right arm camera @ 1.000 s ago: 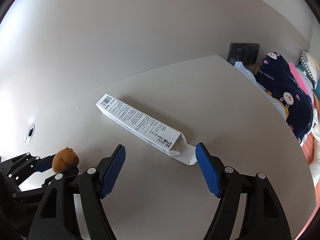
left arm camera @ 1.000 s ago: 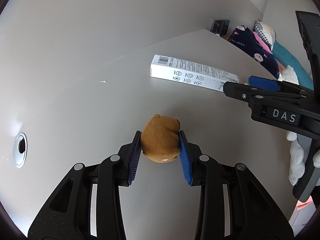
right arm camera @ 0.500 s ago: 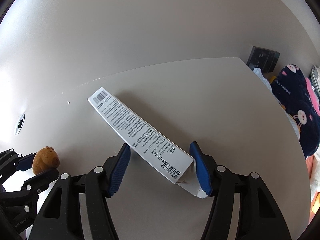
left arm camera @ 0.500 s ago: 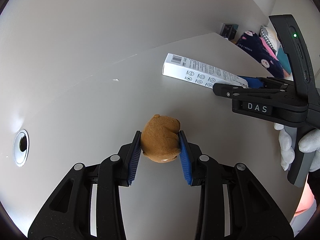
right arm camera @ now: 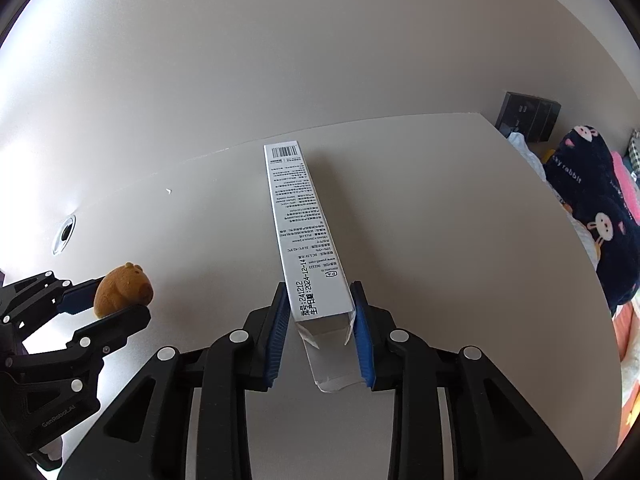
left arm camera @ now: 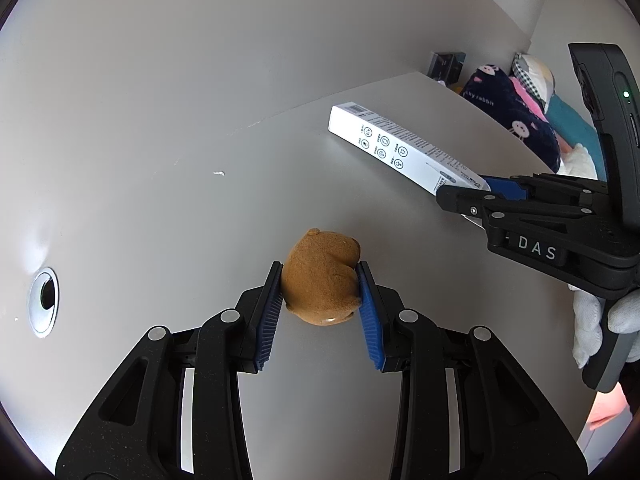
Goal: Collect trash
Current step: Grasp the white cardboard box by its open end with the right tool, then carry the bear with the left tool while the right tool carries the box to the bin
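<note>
My left gripper (left arm camera: 320, 304) is shut on a small brown plush bear (left arm camera: 322, 278), held over the white desk (left arm camera: 160, 220). The bear also shows in the right wrist view (right arm camera: 122, 288), between the left gripper's fingers (right arm camera: 116, 320). My right gripper (right arm camera: 320, 320) is shut on the open near end of a long white carton box (right arm camera: 300, 232) with a barcode at its far end. The box points straight away from me, and its open flap sticks back between the fingers. In the left wrist view the box (left arm camera: 396, 148) leads into the right gripper (left arm camera: 472, 196).
A round cable hole (left arm camera: 44, 302) sits in the desk at the left. A small white speck (left arm camera: 218, 173) lies near the wall. Beyond the desk's right edge lie a dark rabbit-print blanket (right arm camera: 596, 216) and a black wall socket (right arm camera: 528, 116).
My right gripper has moved up to the box's open end and shut on it; the box now points straight ahead. My left gripper still holds the bear.
</note>
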